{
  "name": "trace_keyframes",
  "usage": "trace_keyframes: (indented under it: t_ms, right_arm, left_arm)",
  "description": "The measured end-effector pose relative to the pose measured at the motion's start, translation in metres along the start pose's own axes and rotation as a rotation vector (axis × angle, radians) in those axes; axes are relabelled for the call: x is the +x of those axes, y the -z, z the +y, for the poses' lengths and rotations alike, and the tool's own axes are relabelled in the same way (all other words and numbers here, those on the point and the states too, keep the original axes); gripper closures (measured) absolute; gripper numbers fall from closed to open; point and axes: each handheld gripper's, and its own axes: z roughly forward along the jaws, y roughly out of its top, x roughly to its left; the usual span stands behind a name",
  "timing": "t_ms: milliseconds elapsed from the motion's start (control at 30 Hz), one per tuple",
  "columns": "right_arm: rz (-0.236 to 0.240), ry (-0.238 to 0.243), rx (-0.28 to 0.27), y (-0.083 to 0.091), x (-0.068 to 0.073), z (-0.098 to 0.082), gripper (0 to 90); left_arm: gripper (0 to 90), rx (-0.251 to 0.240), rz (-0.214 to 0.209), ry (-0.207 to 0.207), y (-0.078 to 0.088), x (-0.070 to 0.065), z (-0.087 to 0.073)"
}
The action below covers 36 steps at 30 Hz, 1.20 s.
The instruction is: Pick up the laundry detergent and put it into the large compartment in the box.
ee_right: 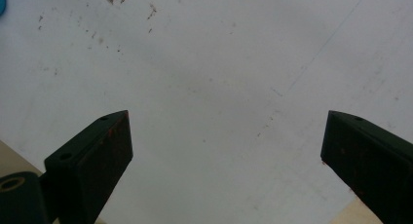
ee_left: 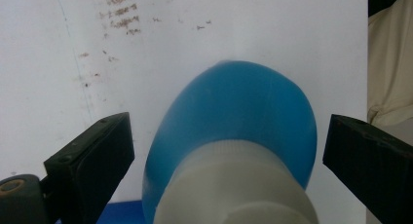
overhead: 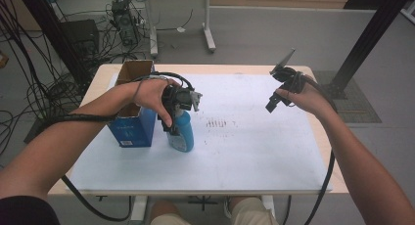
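Note:
A blue bottle (overhead: 182,134) with a white cap stands on the white mat (overhead: 244,151), just right of a blue box. My left gripper (overhead: 172,123) hangs over it, pointing down. In the left gripper view the bottle (ee_left: 234,112) sits between the wide-apart jaws of the left gripper (ee_left: 229,124), with a gap on each side. My right gripper (overhead: 274,103) is held above the mat's far right part. In the right gripper view the right gripper (ee_right: 227,119) stands open over bare mat (ee_right: 209,63).
A blue box (overhead: 131,129) with an open cardboard top stands left of the bottle, under my left wrist. Brown smudges (overhead: 218,123) mark the mat's middle. The table edge (overhead: 318,137) runs along the right. Cables and desk legs are on the floor beyond.

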Motion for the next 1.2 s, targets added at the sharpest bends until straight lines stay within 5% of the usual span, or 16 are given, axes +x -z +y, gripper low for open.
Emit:
trace_keyframes:
  t_ms: [1200]
  right_arm:
    - [-0.002, 0.0, 0.0, -0.0017, 0.0023, 0.0032, 4.7]
  left_arm:
    - [5.3, 0.01, 0.009, 0.0, -0.0007, -0.002, -0.0013]
